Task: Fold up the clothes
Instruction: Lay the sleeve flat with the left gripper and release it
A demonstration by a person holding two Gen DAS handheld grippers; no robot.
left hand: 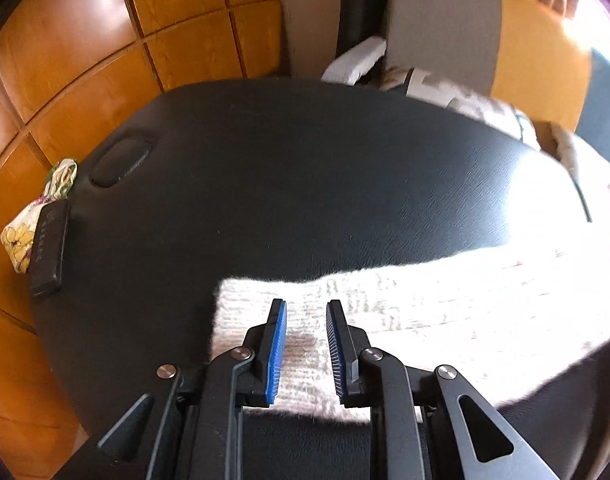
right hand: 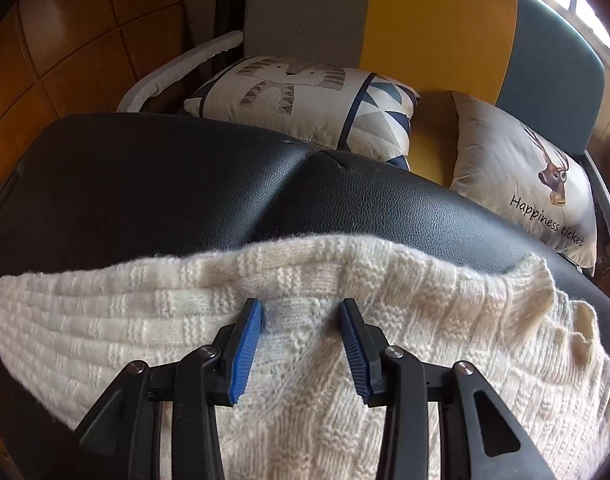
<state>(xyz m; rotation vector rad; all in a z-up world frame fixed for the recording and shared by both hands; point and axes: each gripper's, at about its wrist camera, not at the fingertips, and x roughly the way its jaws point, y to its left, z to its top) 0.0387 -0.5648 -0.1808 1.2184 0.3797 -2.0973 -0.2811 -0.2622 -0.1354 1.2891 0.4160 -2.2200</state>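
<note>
On the black padded table (right hand: 153, 168) my cream knit sweater (right hand: 305, 320) lies spread flat. My left gripper (left hand: 305, 344) hangs over its end, jaws a little apart with nothing pinched between them. My right gripper (right hand: 301, 344) stands wider over the middle, blue pads clear of the wool. Beyond, a deer cushion (right hand: 521, 184) reads "Happiness ticket"; the dark case (left hand: 49, 252) bears lettering I can't read.

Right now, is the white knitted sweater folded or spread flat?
Partly folded: the sweater lies as a long band on the black padded surface, with a diagonal overlap near the right gripper.
</note>
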